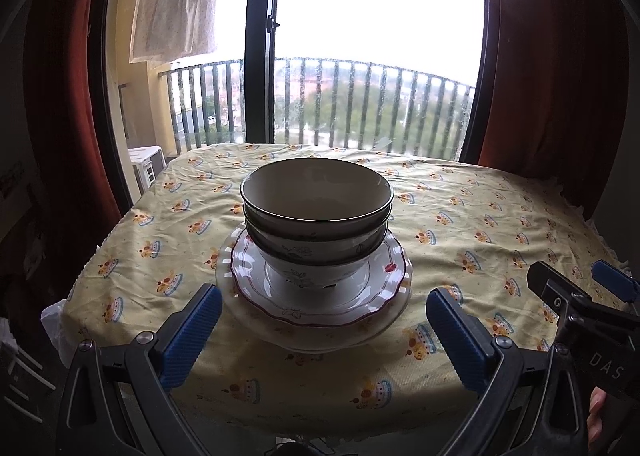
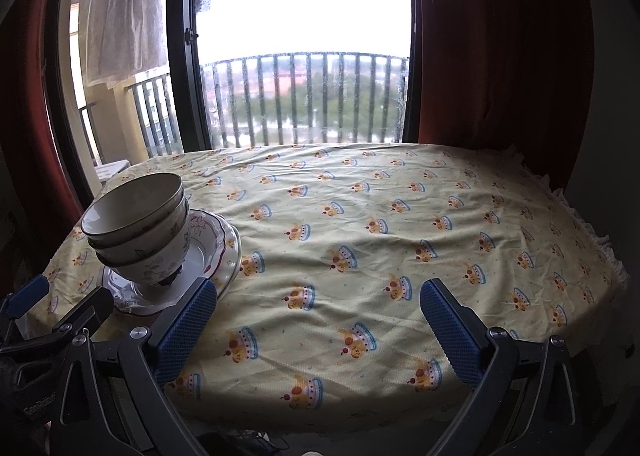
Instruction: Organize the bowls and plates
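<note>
Bowls nested on stacked plates near the table's left edge, both tongs wide and empty.

Three bowls sit nested on two plates, a scalloped one over a plain one, as far as the rims show, on the table. The stack looks like glazed ceramic: heavy, stiff, slippery and breakable, so it is best taken by the lower plate's rim from both sides. The left gripper faces the stack with nothing between its jaws; the right gripper hangs over bare cloth beside it.
</note>
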Available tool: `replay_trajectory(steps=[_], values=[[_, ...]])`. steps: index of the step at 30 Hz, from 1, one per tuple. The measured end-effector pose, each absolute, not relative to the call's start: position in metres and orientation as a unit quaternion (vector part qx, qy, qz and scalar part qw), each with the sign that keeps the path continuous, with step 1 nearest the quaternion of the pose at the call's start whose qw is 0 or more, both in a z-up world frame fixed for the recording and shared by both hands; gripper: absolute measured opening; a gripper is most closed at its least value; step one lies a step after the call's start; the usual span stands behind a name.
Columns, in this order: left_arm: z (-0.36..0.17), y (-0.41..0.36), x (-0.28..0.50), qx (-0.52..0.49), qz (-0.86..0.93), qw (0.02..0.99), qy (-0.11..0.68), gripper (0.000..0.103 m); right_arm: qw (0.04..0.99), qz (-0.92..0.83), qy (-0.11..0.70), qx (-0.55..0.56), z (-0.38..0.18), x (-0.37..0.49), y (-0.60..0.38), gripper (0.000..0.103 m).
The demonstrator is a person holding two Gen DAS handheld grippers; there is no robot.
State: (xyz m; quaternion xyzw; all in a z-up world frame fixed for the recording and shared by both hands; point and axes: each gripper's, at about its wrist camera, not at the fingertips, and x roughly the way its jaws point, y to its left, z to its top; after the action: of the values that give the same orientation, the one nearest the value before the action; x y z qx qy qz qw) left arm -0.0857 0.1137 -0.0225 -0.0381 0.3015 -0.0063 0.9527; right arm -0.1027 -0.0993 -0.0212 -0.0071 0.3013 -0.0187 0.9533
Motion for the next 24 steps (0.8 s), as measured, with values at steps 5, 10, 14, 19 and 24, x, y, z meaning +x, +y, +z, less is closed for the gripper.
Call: replay_trajectory(steps=[5,10,14,19,24], values=[[-0.022,0.106,-0.083,-0.032,-0.006,0.953,0.301,0.103,0.953,-0.022,0.302,-0.009,-0.022,-0.102,-0.104,0.103],[-0.021,0.101,-0.083,-0.026,-0.005,0.954,0.298,0.103,0.951,-0.024,0.308,-0.006,-0.025,-0.099,-0.109,0.103],[-0.020,0.100,-0.083,-0.028,-0.004,0.954,0.297,0.103,0.950,-0.021,0.312,-0.006,-0.027,-0.096,-0.110,0.103],[-0.020,0.099,-0.081,-0.033,-0.001,0.953,0.300,0.103,0.949,-0.020,0.316,-0.010,-0.028,-0.093,-0.112,0.103],[-0.022,0.097,-0.079,-0.034,-0.001,0.952,0.305,0.103,0.948,-0.020,0.317,-0.010,-0.029,-0.093,-0.113,0.103]])
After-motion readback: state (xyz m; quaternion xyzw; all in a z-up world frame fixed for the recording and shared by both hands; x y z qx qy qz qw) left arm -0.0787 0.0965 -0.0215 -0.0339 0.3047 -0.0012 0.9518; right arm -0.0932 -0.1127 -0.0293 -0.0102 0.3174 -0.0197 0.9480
